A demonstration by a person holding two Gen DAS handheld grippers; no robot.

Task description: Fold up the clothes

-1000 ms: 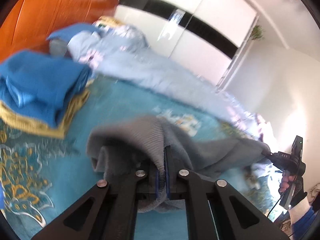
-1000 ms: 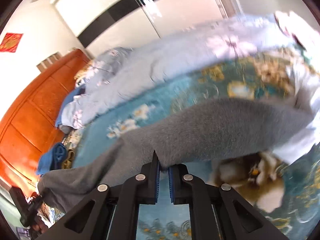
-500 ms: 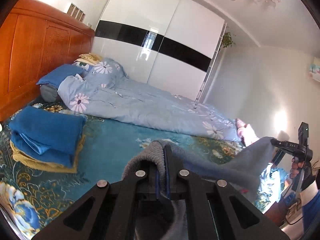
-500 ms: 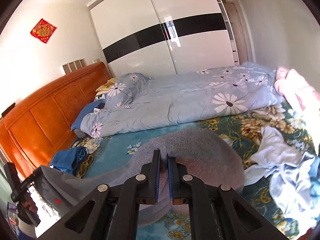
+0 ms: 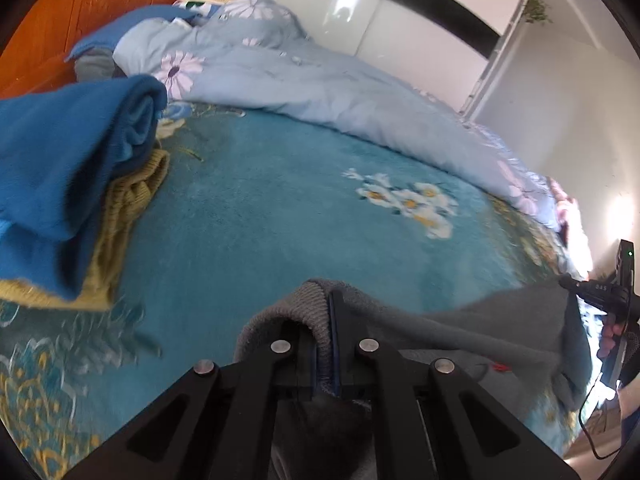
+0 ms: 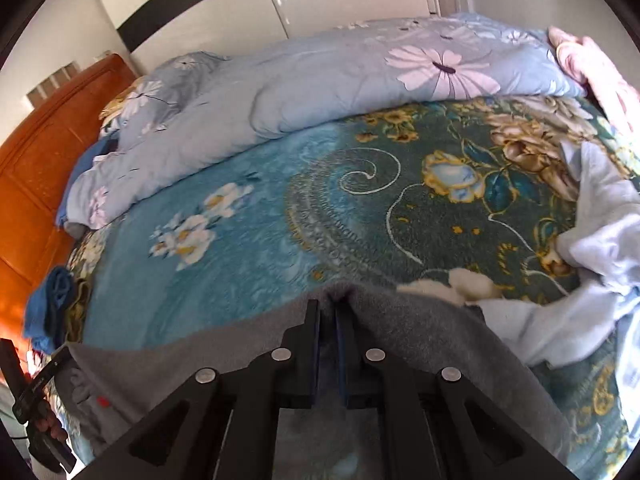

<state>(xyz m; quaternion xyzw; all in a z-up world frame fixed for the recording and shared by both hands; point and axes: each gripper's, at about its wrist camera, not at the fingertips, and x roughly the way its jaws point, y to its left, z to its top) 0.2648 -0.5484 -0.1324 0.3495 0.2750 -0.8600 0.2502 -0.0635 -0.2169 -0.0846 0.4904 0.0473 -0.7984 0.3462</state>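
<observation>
A grey knitted garment (image 5: 472,332) hangs stretched between my two grippers, low over the teal flowered bedspread (image 5: 280,216). My left gripper (image 5: 329,304) is shut on its ribbed edge. My right gripper (image 6: 328,308) is shut on the opposite edge of the grey garment (image 6: 224,348). In the left wrist view the right gripper (image 5: 570,282) shows at the far right, pinching the cloth, with fingers of a hand behind it. The right wrist view shows the left gripper (image 6: 64,354) at the lower left.
A folded blue garment (image 5: 64,160) lies on a folded mustard knit (image 5: 128,208) at the left. A pale blue flowered duvet (image 5: 320,84) runs along the far side. Loose pale blue clothes (image 6: 596,264) and a pink item (image 6: 592,64) lie at the right. An orange headboard (image 6: 36,160) stands left.
Both grippers have dropped and tipped downward from a raised, level view half a second ago. The grey garment has come down with them, close to the bedspread.
</observation>
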